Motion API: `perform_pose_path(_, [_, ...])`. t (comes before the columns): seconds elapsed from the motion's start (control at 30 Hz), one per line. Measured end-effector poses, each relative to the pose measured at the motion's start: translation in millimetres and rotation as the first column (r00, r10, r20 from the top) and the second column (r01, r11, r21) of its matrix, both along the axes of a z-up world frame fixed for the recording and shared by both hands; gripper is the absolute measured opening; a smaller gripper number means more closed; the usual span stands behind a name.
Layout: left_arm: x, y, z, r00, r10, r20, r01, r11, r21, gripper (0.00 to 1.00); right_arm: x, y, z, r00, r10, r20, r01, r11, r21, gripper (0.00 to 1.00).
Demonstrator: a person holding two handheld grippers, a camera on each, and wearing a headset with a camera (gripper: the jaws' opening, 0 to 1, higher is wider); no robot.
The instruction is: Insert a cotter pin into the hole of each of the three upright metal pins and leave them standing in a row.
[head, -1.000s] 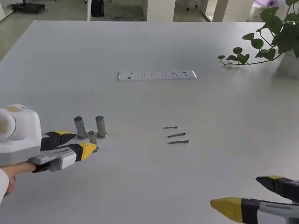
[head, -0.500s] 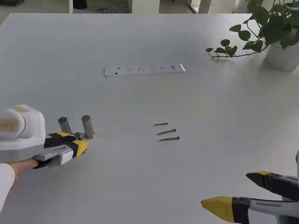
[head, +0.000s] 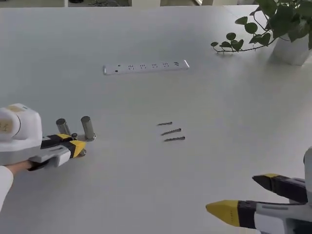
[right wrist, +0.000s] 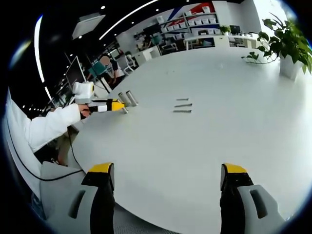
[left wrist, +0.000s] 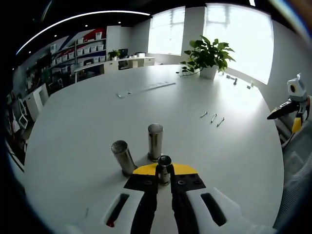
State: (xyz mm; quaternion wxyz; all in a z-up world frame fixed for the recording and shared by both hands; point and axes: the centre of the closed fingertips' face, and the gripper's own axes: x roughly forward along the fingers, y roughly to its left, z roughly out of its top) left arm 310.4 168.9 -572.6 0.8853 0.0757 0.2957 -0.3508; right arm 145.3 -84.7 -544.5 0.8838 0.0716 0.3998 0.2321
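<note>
The tabletop (head: 146,190) is showing plain greyish white, with the metal pins (head: 87,127) gleaming silver and the cotter pins (head: 171,131) dark grey. The left gripper (left wrist: 164,171) and right gripper (head: 230,194) are showing yellow tips on black, with white bodies.

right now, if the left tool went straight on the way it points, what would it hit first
Probably the upright silver metal pin just ahead of the left tool, which grips a shorter metal pin.

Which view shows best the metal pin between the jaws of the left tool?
The left gripper view: the metal pin stands close and sharp between the jaws of the left tool. In the head view the tool hides most of it. In the right gripper view it is tiny and far.
</note>
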Motion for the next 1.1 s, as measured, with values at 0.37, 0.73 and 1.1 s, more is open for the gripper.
perform_pose_path(0.37, [-18.9,-13.4,30.1,0.997,-0.052,0.058,0.054,0.998,-0.034,0.07,2.7,3.6,5.3,0.999,0.023,0.023,-0.023,1.0,0.002,0.88])
perform_pose_path(0.73, [-55.0,-31.8,46.8,0.99,-0.122,0.072,0.125,0.991,-0.043,0.07,-2.9,7.2,8.3,0.998,0.046,0.04,-0.047,0.999,0.01,0.88])
perform_pose_path(1.1, [-86.0,-54.0,32.6,0.982,-0.183,0.048,0.184,0.983,-0.018,0.07,-4.5,8.1,9.7,0.996,0.069,0.059,-0.07,0.997,0.019,0.88])
